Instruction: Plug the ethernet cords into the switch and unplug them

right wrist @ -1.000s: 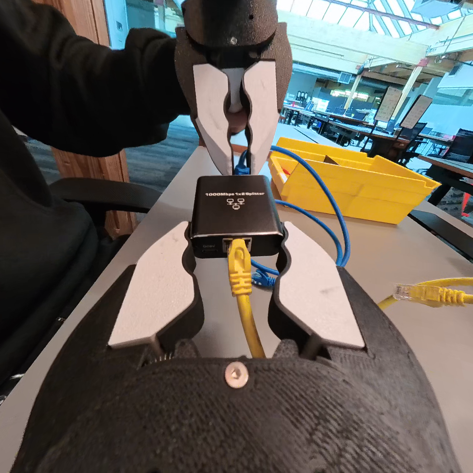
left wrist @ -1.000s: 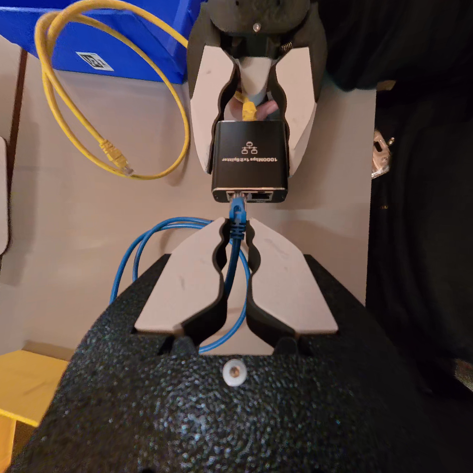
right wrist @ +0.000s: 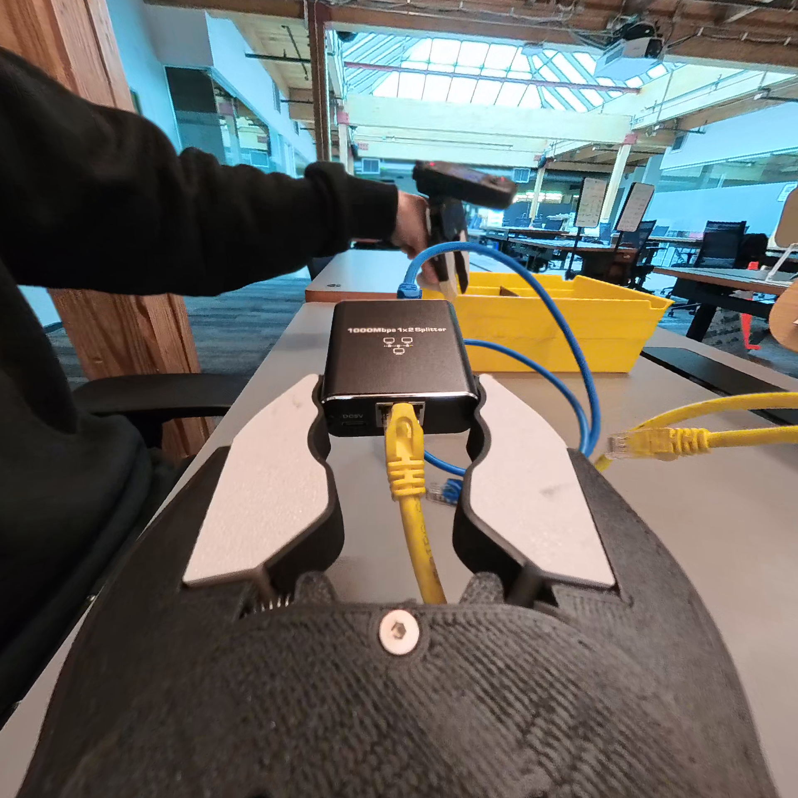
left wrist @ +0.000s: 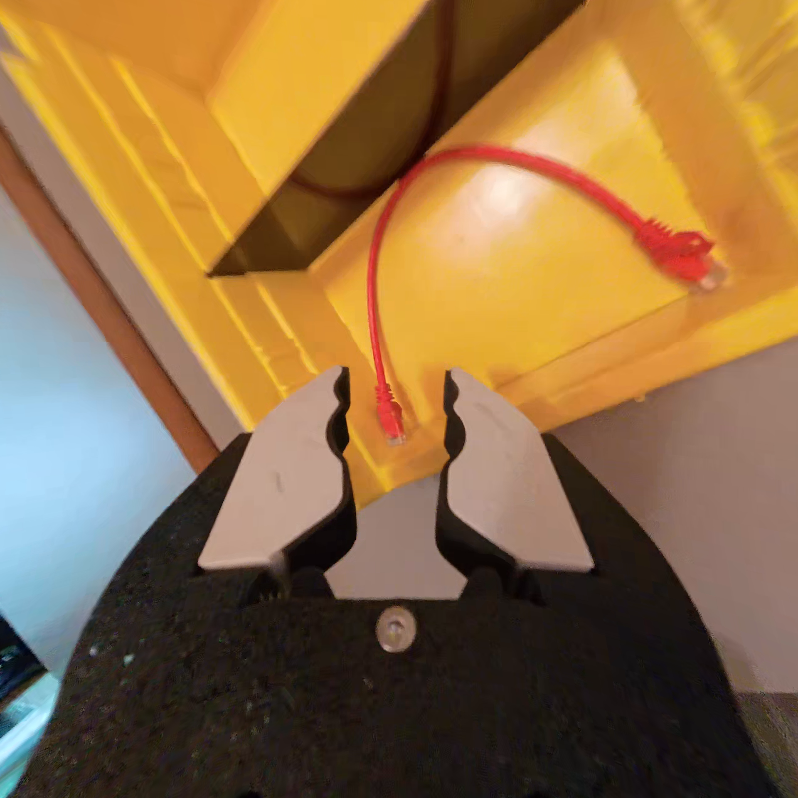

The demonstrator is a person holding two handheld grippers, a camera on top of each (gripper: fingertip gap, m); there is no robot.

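Yellow bin [right wrist: 561, 328] on grey table [right wrist: 691, 539]

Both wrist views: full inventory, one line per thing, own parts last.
switch: 1, black, on table, clamped between right gripper's fingers
yellow cord: 1, plugged into switch's near port; other plug loose on table at right
blue cord: 1, plugged into switch's far side, loops right; other plug loose on table
red cord: 1, lying in bin, both plugs free
bin: 1, yellow, on table beyond switch
table: 1, grey
chair: 1, black, left of table
right gripper: shut on switch
left gripper: open, over bin, red plug between its tips
hand: 1, black sleeve, holds left gripper
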